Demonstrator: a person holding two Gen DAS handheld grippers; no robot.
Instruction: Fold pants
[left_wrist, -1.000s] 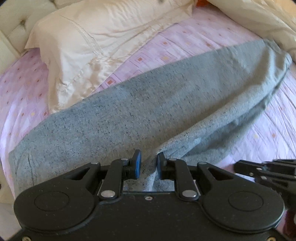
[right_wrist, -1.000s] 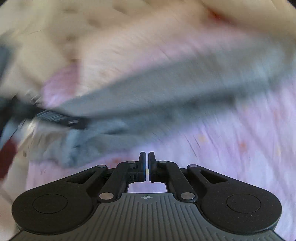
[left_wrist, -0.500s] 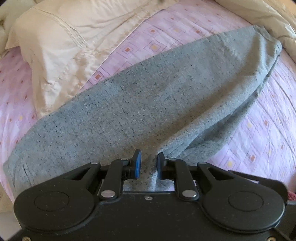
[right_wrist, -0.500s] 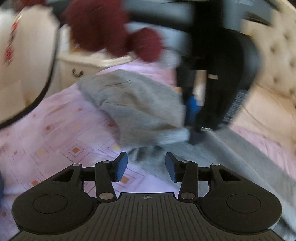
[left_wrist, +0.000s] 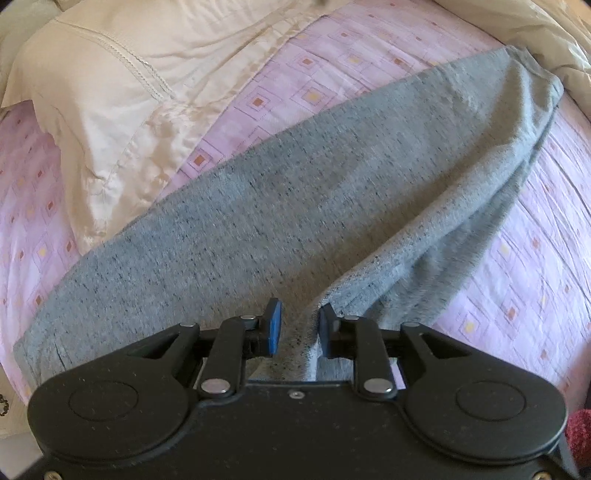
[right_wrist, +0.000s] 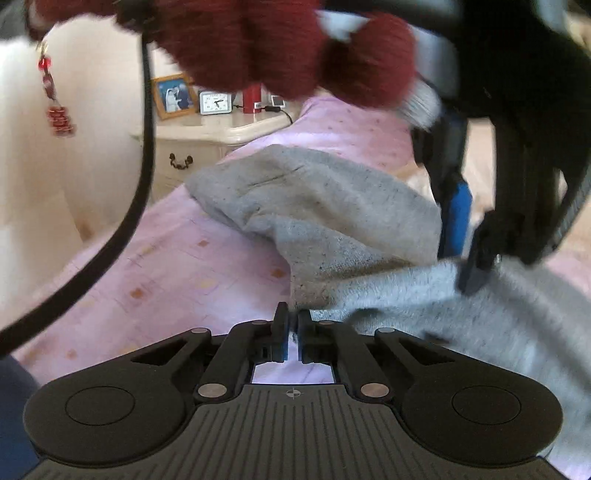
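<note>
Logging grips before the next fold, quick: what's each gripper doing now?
Left gripper: jaws just opening, pants fabric between them, loose.
Right gripper: just closed, pinching the pants' edge.

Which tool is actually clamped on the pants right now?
The right tool: its jaws are shut on the grey pants edge. The left tool differs: its jaws have just been opening, the fold loose between them.

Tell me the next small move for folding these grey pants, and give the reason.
Probably lift the right gripper slightly, carrying the grey pants edge it has just closed on. The left gripper has just been opening, fabric between its pads without clear pressing, so only the right grip looks secure.
</note>
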